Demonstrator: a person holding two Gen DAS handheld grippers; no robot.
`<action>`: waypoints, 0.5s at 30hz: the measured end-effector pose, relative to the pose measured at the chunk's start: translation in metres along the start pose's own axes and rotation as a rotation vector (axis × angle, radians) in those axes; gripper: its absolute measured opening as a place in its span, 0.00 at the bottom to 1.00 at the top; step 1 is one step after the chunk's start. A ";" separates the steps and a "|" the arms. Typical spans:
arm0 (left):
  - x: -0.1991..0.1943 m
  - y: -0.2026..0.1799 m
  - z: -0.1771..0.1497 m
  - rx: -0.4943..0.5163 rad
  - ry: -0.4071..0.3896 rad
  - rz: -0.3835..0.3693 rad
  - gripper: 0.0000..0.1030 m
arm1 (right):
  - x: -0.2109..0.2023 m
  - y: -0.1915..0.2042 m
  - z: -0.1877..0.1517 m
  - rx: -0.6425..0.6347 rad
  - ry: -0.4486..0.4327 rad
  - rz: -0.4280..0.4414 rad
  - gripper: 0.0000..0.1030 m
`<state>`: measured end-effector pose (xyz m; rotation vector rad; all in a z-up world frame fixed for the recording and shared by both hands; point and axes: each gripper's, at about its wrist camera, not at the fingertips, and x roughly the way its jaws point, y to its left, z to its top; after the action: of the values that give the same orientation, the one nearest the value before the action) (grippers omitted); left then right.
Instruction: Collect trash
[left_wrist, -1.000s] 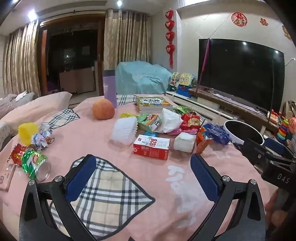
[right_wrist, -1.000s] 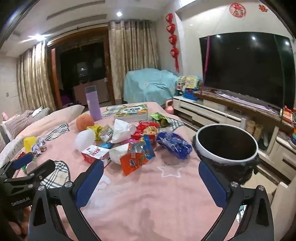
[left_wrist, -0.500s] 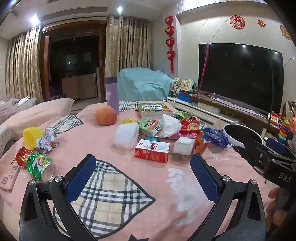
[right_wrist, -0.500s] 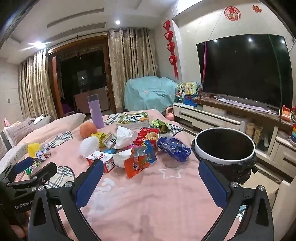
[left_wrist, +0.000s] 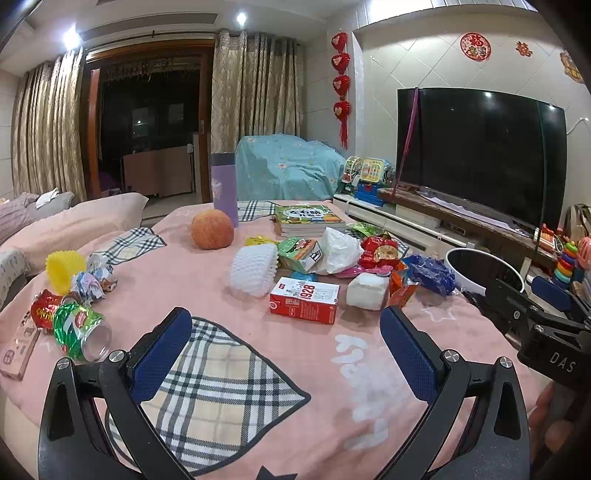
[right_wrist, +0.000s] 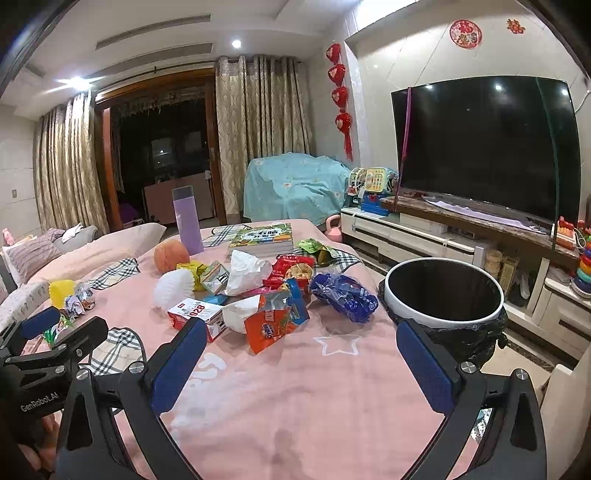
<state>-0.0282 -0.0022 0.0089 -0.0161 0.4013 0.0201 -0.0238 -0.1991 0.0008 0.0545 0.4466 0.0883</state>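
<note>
Hovering apart-fingered, both grippers, left (left_wrist: 286, 345) and right (right_wrist: 301, 358), face scattered wrappers (right_wrist: 275, 325).

wrist views low over table (left_wrist: 229, 288), shared litter

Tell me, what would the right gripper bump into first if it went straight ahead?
Probably the torn orange snack wrapper: it lies nearest, roughly between the open fingers of the right gripper. Bare pink cloth comes before it. Depth is hard to judge through the fisheye.
</note>
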 end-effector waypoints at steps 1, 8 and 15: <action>0.000 0.000 0.000 0.000 0.001 0.000 1.00 | 0.000 0.001 0.000 -0.001 0.000 -0.002 1.00; 0.001 0.000 0.000 -0.005 0.001 -0.003 1.00 | 0.000 0.001 0.000 -0.003 -0.003 -0.002 1.00; 0.001 0.000 0.000 -0.003 0.002 -0.004 1.00 | -0.001 0.001 0.001 0.000 -0.007 0.000 1.00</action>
<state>-0.0276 -0.0021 0.0082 -0.0202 0.4036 0.0173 -0.0239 -0.1980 0.0025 0.0543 0.4396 0.0879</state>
